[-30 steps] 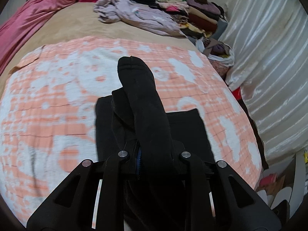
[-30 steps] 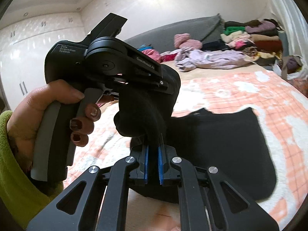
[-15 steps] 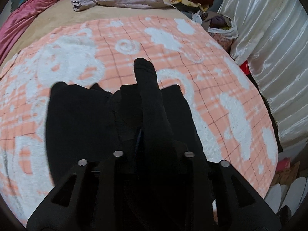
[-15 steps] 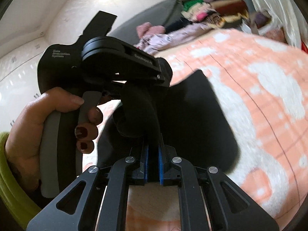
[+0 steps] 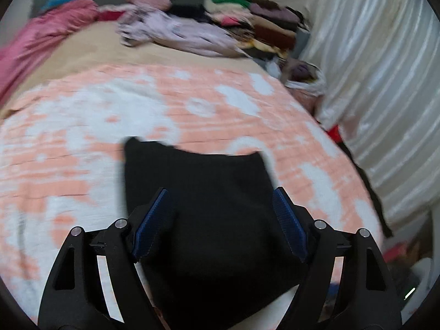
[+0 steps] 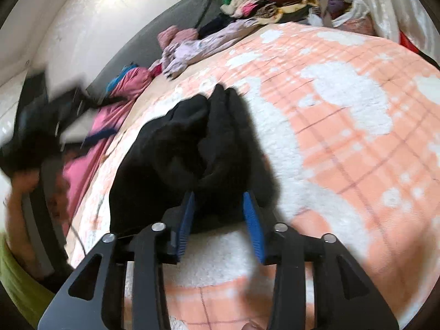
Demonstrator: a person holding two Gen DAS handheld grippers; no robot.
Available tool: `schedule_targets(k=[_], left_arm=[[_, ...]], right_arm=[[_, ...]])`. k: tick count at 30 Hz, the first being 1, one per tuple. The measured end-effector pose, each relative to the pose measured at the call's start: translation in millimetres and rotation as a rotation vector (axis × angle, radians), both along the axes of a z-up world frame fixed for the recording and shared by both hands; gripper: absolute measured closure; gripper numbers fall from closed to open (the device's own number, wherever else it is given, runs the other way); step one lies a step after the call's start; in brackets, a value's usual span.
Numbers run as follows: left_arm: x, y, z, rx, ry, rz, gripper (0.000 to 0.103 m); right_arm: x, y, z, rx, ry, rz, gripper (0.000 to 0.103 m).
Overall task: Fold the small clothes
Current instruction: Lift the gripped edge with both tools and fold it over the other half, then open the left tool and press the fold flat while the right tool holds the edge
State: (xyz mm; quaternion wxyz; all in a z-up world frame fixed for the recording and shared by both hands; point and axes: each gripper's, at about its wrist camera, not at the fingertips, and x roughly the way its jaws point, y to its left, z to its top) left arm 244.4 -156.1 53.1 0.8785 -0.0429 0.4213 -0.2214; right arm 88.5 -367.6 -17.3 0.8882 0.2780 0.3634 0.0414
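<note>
The small black knitted garment (image 5: 209, 192) is lying bunched on the peach-and-white blanketed bed (image 5: 82, 137), just ahead of both just-opening jaws: the left hand-held gripper (image 5: 220, 220) spread wide, the right hand-held gripper (image 6: 218, 217) standing narrower, straddling its near edge.

The garment (image 5: 209, 192) is solid black, without visible pattern. The blanket (image 5: 82, 126) beneath it is peach-orange with irregular white patches and thin dark grid lines. The gripper pads (image 5: 150, 220) are blue on black frames. The curtain (image 5: 385, 68) is glossy white. The sheet (image 5: 82, 52) is tan; the quilt (image 5: 41, 35) is pink. The sleeve (image 6: 16, 283) is yellow-green. The clothes pile (image 5: 247, 19) mixes green, cream, maroon, lilac.
</note>
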Motion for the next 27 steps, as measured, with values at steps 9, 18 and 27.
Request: schedule_targets(k=[9,18,27], left_arm=[[-14.5,4.5,-60.1,0.168,0.049,0.008,0.042],[-19.8,7.9,-65.2,0.144,0.027,0.012,0.041],[-23.5,12.1,-61.9,0.115,0.031,-0.009,0.04]], right_arm=[[44.0,-16.0,56.4,-0.063,-0.08,0.094,0.066],[151.9,3.0,12.1,-0.033,0.157,0.249,0.066],[179.9,5.5,-3.4,0.025,0.223,0.194,0.08]])
